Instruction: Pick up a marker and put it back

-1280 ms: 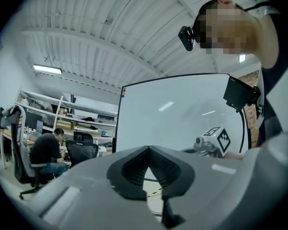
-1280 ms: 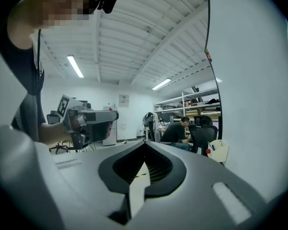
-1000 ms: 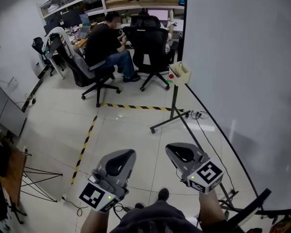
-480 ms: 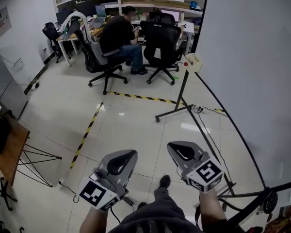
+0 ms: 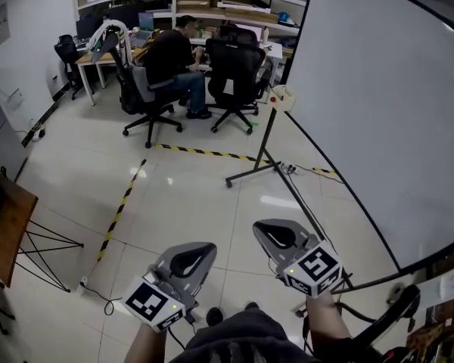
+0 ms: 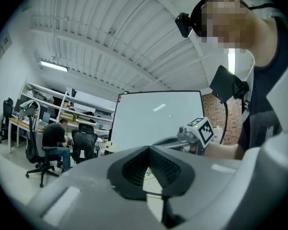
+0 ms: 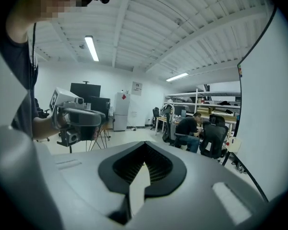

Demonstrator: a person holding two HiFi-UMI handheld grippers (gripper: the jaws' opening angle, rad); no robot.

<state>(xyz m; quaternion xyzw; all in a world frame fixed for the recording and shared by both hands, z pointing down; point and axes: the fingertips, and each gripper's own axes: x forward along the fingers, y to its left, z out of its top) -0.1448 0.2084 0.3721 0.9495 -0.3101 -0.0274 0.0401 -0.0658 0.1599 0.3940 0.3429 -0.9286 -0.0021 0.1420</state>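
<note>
1. left gripper (image 5: 191, 257) and right gripper (image 5: 276, 234), jaws closed and empty, held low, likely just for carrying.
2. no marker can be made out; a holder (image 5: 282, 97) beside the whiteboard (image 5: 378, 104), well ahead, probably stores them.

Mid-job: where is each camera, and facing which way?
Head view: on the head, facing down at the floor; left hand-held gripper, right hand-held gripper, forearms show.
Left gripper view: on that gripper, facing the whiteboard; closed jaws, person's torso show.
Right gripper view: on that gripper, facing the seated person; closed jaws show.
All three share that person.
</note>
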